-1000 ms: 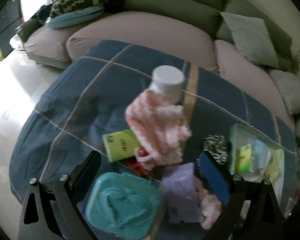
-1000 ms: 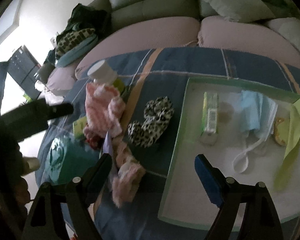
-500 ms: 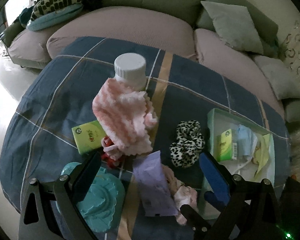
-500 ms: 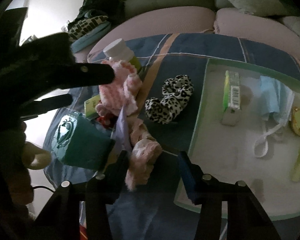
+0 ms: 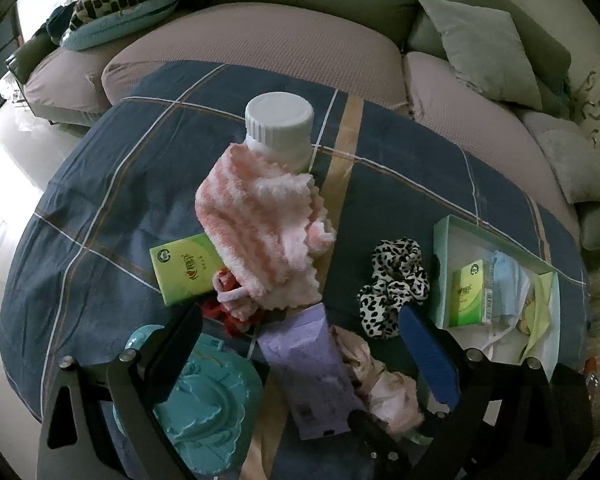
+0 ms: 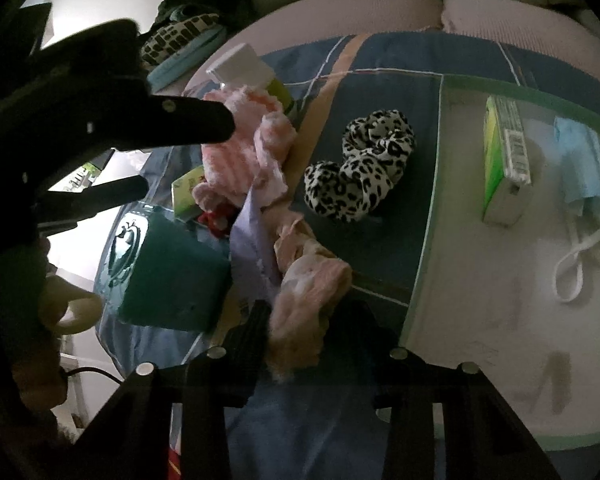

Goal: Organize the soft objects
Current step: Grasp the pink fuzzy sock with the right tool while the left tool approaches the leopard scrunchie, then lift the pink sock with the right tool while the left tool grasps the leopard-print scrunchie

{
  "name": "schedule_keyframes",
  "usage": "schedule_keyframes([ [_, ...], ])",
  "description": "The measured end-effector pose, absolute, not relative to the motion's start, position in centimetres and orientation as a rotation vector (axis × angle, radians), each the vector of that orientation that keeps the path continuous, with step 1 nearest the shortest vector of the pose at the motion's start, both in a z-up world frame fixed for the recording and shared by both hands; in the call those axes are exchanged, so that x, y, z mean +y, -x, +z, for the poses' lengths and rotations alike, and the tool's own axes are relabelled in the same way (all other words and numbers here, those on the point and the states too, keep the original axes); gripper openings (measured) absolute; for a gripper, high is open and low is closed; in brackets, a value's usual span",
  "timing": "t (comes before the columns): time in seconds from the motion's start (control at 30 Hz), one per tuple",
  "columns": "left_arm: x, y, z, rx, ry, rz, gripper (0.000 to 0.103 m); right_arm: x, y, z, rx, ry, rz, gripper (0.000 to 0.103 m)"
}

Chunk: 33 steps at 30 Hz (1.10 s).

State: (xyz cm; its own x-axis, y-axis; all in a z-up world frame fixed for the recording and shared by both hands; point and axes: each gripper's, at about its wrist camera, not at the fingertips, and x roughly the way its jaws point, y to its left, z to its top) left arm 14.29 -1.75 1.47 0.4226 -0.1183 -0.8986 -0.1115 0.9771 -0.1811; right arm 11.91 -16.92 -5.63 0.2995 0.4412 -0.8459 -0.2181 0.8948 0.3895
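Since a second ago, my right hand-held gripper has dropped onto the crumpled pale pink fabric piece at the lower centre of its frame, jaws closing around it. That fabric lies on the blue plaid cloth beside the lilac tissue packet. My left hand-held gripper hangs wide open, empty, above the striped pink fluffy sock draped against the white-capped bottle.

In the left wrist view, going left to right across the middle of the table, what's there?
Green tissue pack → pink striped fuzzy sock → leopard-print scrunchie → green tissue pack in the tray → blue face mask.
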Motion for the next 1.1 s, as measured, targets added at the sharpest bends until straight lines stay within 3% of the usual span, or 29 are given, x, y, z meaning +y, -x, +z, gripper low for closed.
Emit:
schedule_keyframes([
  [0.3,-1.8,-14.4,1.3,1.145,0.219,0.001,0.098,-18.4,-12.4,-4.9,1.153,-0.277,0.432,0.03],
  [0.43,-2.1,-14.5,1.1,1.148,0.207,-0.003,0.098,-18.6,-12.7,-5.2,1.151,-0.288,0.421,0.016],
  [1.1,-1.6,-14.4,1.7,1.112,0.219,0.015,0.098,-20.3,-12.2,-1.8,1.027,-0.326,0.428,0.012],
])
